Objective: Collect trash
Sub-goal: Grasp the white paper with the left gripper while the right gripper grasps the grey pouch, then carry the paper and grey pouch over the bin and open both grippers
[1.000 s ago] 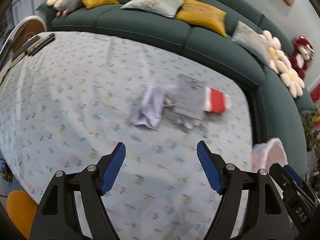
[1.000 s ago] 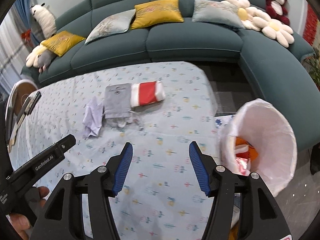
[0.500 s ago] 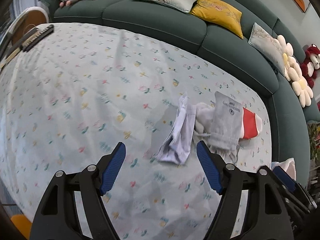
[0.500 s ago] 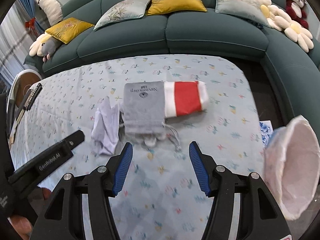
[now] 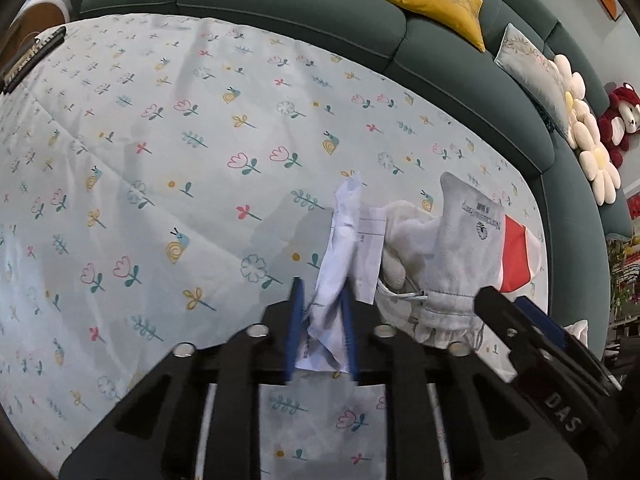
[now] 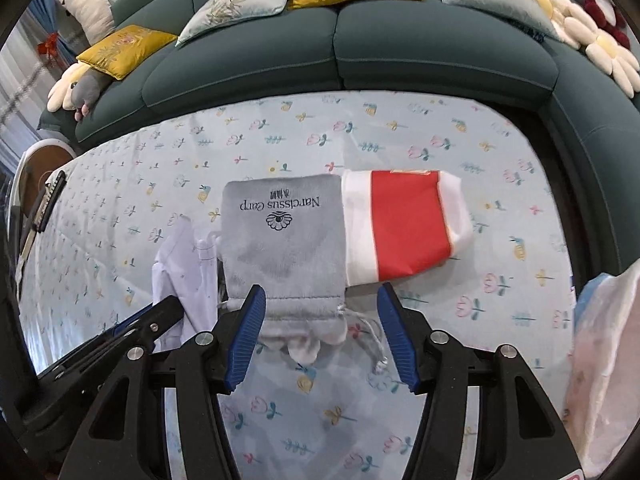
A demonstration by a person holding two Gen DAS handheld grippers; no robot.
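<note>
The left gripper [image 5: 320, 330] is clenched on a crumpled paper [image 5: 340, 256], which is pinched at its near end between the blue pads [image 5: 295, 328]. The paper lies on the flowered tablecloth [image 5: 160, 152] at about 5 o'clock in the left wrist view, just beside a grey pouch [image 6: 282, 240] at its 3 o'clock. The paper is judged to be light and limp: it should lift with hardly any force, though a loose fold could slip from so shallow a hold, so a deeper bite on the bunched middle would be safer.

The right gripper [image 6: 322, 334] is spread wide, with its jaws set to either side of the pouch's gathered mouth; whether the pads touch the cloth cannot be told. The pouch is taken to be soft fabric that will sag when raised, and is best pinched at the puckered drawstring end, where the cloth is thickest. A red and white bag [image 6: 404, 228] is partly tucked beneath the pouch at its 3 o'clock. A pale bin liner [image 6: 600, 360] is seen at 4 o'clock in the right wrist view, near the table edge.
</note>
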